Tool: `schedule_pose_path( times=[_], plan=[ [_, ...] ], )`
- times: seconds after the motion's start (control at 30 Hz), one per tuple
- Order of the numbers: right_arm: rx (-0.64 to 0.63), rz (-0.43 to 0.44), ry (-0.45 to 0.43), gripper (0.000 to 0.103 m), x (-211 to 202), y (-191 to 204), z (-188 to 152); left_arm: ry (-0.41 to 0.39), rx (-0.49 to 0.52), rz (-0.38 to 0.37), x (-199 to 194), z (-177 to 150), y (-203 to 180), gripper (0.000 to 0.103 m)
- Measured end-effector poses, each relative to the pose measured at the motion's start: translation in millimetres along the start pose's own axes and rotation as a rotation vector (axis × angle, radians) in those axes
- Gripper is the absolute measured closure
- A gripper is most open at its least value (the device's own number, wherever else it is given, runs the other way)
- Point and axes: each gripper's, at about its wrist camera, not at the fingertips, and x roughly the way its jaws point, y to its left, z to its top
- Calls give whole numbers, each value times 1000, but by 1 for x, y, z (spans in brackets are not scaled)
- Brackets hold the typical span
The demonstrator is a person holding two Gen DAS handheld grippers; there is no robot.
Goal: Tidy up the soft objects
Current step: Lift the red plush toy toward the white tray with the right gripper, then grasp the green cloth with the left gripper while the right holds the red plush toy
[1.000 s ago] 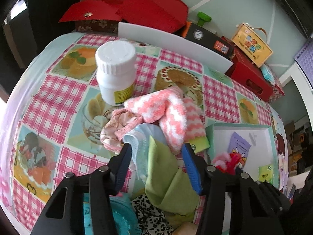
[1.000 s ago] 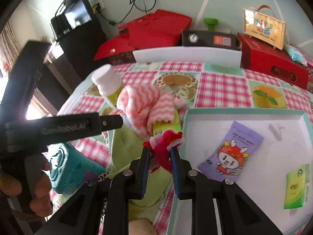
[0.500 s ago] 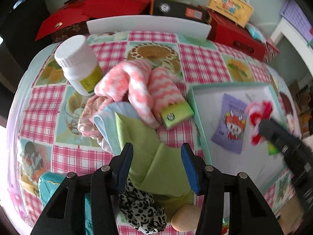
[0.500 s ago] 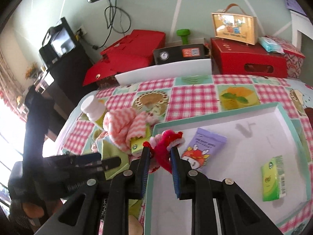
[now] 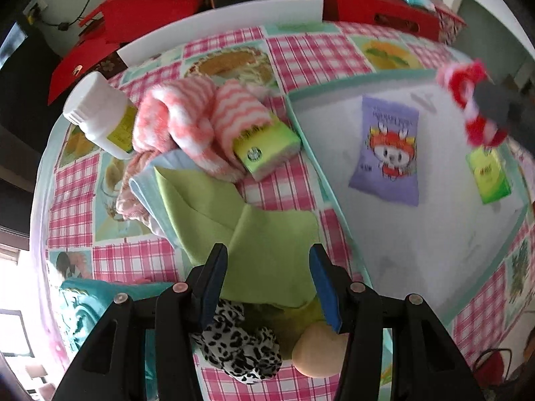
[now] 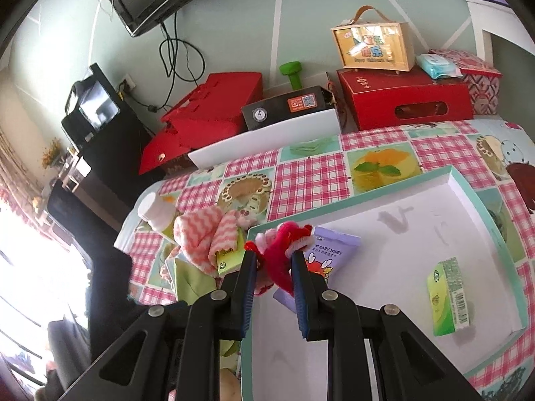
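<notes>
A pile of soft things lies left of the tray: pink-and-white striped socks (image 5: 187,123) (image 6: 204,234), a green cloth (image 5: 240,230), a light blue cloth (image 5: 147,187) and a leopard-print cloth (image 5: 240,347). My left gripper (image 5: 267,262) hovers open above the green cloth, pointing steeply down. My right gripper (image 6: 274,260) is shut on a fuzzy red-and-pink soft thing (image 6: 281,244) (image 5: 468,100), held in the air over the white tray (image 6: 351,197) (image 5: 302,130). The tray holds a purple wipes packet (image 5: 388,153) (image 6: 337,247) and a green tissue pack (image 5: 490,177) (image 6: 448,297).
A white bottle (image 5: 100,113) stands by the socks, and a second green tissue pack (image 5: 267,147) lies under them. A teal object (image 5: 83,307) and a beige round thing (image 5: 317,351) sit near the front edge. Red boxes (image 6: 401,100) line the back.
My left gripper has swung off the socks to above the green cloth, rolling as it went. My right gripper has lifted the fuzzy thing from beside the pile to over the tray.
</notes>
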Motion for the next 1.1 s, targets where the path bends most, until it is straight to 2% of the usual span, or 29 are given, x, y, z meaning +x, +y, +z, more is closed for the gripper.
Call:
schedule_pose_path(
  times=[0.23, 0.47, 0.6, 0.8, 0.83, 0.87, 0.93, 1.1],
  plan=[
    [19, 10, -19, 80, -7, -4, 2, 60, 48, 58, 19, -2, -13, 50],
    [24, 11, -16, 80, -7, -5, 2, 58, 56, 49, 21, -5, -20, 49],
    [24, 7, -12, 80, -6, -5, 1, 64, 43, -8, 22, -8, -17, 49],
    [15, 4, -7, 80, -4, -2, 0, 66, 50, -49, 22, -14, -10, 48],
    [14, 4, -6, 80, -4, -2, 1, 67, 52, -58, 22, -15, -10, 46],
    [13, 3, -6, 80, -3, -2, 1, 71, 56, -72, 22, -16, -11, 40],
    [14, 3, -7, 80, -4, -2, 1, 76, 88, -76, 24, -20, -20, 32],
    [16, 3, -7, 80, -3, -2, 1, 65, 68, -101, 25, -22, -19, 32]
  ],
)
